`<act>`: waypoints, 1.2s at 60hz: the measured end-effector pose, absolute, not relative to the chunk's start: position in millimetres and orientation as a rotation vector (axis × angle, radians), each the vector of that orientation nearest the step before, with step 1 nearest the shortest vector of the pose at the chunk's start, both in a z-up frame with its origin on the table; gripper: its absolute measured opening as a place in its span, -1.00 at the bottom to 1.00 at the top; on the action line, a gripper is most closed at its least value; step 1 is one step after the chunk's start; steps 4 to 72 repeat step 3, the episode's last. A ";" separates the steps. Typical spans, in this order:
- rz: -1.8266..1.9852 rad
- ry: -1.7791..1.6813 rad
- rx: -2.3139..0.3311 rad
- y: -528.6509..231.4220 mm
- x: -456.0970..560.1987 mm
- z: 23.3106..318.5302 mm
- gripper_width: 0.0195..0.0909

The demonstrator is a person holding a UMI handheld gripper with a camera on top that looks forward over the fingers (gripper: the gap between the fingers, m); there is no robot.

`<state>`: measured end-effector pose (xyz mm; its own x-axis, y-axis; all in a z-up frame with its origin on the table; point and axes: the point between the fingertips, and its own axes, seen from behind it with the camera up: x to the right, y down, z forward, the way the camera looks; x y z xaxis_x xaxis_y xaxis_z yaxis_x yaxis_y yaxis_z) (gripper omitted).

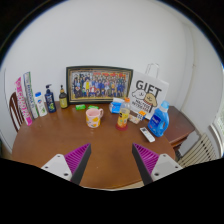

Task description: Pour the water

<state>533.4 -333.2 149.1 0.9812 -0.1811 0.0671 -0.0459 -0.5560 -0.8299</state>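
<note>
White walls behind, a round wooden table (pixel 100 140) in front, a wooden chair (pixel 14 108) tucked in at its left side and a slatted white rack (pixel 203 147) at the right. Against the wall, a framed group photograph (pixel 99 83) standing upright on the tabletop. Left of it a row of bottles (pixel 50 98) and tall pink-and-white cartons (pixel 24 97); right of it a white bag printed "GIFT" (pixel 149 92), a blue jug-shaped container (pixel 161 121) and a remote control (pixel 147 133) lying flat.

Near the table's middle, a pink mug (pixel 94 117) with its handle turned right, upright, well beyond the fingers and roughly on the line between them. Slightly right of it an orange-yellow cup (pixel 124 118), also upright, apart from the mug. Which vessel holds water: cannot tell.

Gripper (pixel 110 160) held level above the near edge of the table, pointing straight across toward the photograph. Fingers spread wide apart, nothing between them but bare wood; left magenta pad (pixel 76 158) and right magenta pad (pixel 146 158) angled inward at the tips. No contact with the mug or any other item.
</note>
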 end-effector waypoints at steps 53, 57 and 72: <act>-0.170 0.151 -2.154 -334.3 530.7 152.0 0.86; -0.170 0.151 -2.154 -334.3 530.7 152.0 0.86; -0.170 0.151 -2.154 -334.3 530.7 152.0 0.86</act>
